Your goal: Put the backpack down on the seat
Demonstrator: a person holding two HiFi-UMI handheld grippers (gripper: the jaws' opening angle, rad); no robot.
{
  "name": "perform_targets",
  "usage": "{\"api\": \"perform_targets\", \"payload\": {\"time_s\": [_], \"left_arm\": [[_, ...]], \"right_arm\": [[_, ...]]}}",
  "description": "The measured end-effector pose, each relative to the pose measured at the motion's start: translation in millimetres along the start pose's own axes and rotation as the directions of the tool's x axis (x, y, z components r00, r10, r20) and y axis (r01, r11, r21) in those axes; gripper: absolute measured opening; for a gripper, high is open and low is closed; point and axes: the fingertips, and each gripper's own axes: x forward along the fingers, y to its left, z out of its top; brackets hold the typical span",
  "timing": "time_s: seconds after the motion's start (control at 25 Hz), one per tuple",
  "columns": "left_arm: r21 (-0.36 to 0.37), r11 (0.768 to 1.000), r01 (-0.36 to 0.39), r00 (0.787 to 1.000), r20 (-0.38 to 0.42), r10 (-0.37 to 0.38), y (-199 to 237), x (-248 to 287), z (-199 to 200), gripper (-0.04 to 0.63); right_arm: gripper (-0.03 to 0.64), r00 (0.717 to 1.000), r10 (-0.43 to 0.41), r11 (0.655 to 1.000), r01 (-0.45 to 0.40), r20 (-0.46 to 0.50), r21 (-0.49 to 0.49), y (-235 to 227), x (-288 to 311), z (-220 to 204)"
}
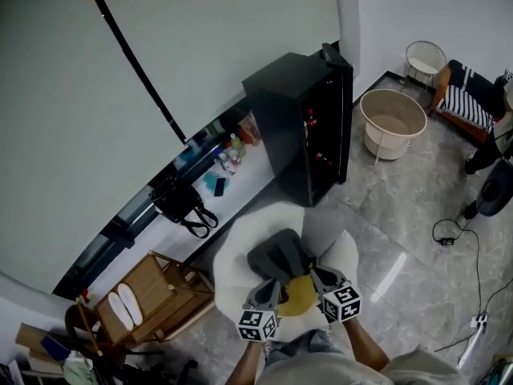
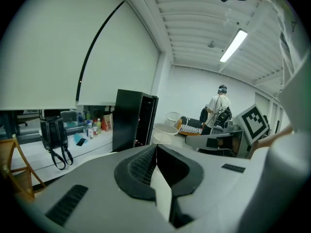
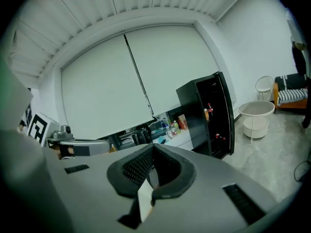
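The grey and yellow backpack (image 1: 280, 257) hangs over a white cushioned seat (image 1: 236, 255), just in front of me in the head view. My left gripper (image 1: 268, 291) and right gripper (image 1: 321, 281) meet its near edge side by side. The left gripper (image 2: 155, 152), seen in its own view, has its dark pads pressed together on a pale strip (image 2: 163, 191) pinched in the slit. It is the same in the right gripper view: that gripper (image 3: 153, 152) is closed on a pale strip (image 3: 144, 198). Neither gripper view shows the bag's body.
A tall black cabinet (image 1: 309, 127) stands beyond the seat, with a round beige tub (image 1: 393, 123) to its right. A black handbag (image 1: 184, 203) and bottles sit on the white ledge. A wooden rack (image 1: 148, 295) is at left. Cables (image 1: 453, 235) lie on the floor. A person (image 2: 218, 113) stands far off.
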Motion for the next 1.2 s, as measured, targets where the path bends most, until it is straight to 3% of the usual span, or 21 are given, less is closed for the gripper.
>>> {"api": "perform_targets", "payload": {"time_s": [0.4,0.88,1.2], "left_arm": [[-0.013,0.999,0.036,0.999,0.01,-0.036,0,-38,-14,0.032],[-0.003,0.994,0.108,0.994,0.026,-0.108,2,-169,-63,0.032],[0.007,0.99,0.144,0.989,0.041,-0.144,-12,-248,-92,0.032]], "right_arm": [[0.028,0.998,0.027,0.998,-0.03,-0.057,-0.05,47,-11,-21],[0.028,0.998,-0.044,0.997,0.042,-0.033,-0.057,167,-62,-73],[0.028,0.998,-0.049,0.998,0.047,-0.029,-0.048,243,-107,-116]]}}
